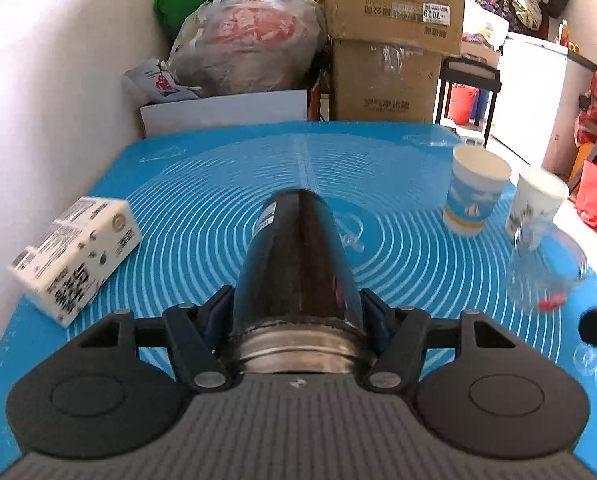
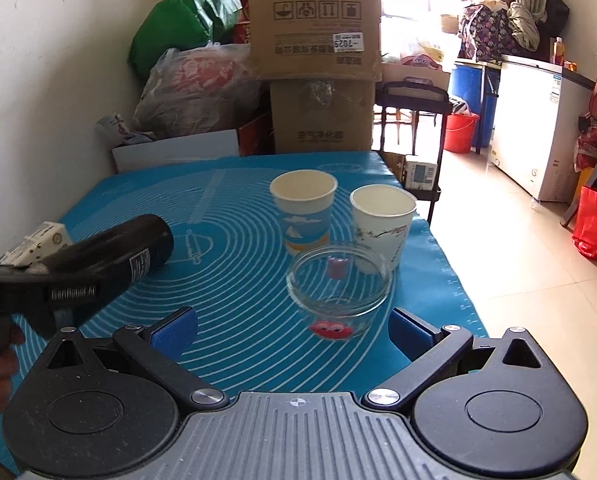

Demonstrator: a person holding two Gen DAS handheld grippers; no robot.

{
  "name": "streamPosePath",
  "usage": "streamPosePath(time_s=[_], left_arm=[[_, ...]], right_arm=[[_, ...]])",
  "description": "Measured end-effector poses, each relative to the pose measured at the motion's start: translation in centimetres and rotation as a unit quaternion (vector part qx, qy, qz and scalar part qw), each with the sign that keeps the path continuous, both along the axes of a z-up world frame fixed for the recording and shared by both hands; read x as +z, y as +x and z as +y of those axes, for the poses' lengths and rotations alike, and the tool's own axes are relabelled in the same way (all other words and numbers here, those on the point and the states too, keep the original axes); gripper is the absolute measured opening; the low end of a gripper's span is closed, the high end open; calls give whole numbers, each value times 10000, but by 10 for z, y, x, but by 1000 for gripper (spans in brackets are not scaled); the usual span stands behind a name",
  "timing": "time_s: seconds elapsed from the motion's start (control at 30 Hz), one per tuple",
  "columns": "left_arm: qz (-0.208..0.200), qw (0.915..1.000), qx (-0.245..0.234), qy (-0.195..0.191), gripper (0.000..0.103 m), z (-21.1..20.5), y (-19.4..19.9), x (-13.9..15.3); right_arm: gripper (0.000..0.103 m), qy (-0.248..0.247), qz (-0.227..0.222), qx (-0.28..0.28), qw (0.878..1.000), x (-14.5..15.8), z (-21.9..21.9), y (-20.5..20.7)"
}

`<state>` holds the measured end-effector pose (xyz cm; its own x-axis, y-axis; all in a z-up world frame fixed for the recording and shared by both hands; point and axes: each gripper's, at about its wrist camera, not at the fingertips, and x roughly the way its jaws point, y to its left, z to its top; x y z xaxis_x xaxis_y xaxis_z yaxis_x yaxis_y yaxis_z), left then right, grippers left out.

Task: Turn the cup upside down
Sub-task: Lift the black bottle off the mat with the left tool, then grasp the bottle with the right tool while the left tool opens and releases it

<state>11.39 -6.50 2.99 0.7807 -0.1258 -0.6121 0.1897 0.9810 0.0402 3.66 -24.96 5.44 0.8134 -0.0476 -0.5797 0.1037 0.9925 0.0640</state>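
My left gripper [image 1: 296,312] is shut on a dark cylindrical cup [image 1: 294,264] and holds it above the blue mat, base pointing away from the camera and its metal rim toward it. In the right wrist view this cup [image 2: 114,252] lies nearly level, tilted up to the right, above the mat's left side. My right gripper [image 2: 292,330] is open and empty, just in front of a clear glass cup [image 2: 338,292] with a red cartoon print. That glass cup stands upright and also shows, blurred, in the left wrist view [image 1: 546,276].
A blue-printed paper cup [image 2: 304,212] and a white paper cup [image 2: 382,228] stand upright behind the glass cup. A white carton [image 1: 74,260] lies at the mat's left by the wall. Cardboard boxes [image 2: 314,56] and bags stand behind the blue mat [image 2: 238,288].
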Motion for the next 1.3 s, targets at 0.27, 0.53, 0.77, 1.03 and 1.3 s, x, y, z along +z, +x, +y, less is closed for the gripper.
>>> streamPosePath(time_s=[0.27, 0.53, 0.77, 1.03, 1.3], left_arm=[[536, 9985, 30, -123, 68, 12, -3, -18], [865, 9960, -25, -239, 68, 20, -1, -29], [876, 9953, 20, -411, 86, 31, -1, -22], [847, 9950, -59, -519, 86, 44, -3, -12], [871, 9944, -148, -580, 86, 53, -2, -10]], right_arm=[[103, -13, 221, 64, 9997, -6, 15, 0], [103, -50, 373, 27, 9993, -10, 22, 1], [103, -81, 418, 95, 9990, -6, 32, 2], [103, -2, 459, 264, 9986, 2, 43, 7], [103, -62, 446, 333, 9984, 9, 56, 13]])
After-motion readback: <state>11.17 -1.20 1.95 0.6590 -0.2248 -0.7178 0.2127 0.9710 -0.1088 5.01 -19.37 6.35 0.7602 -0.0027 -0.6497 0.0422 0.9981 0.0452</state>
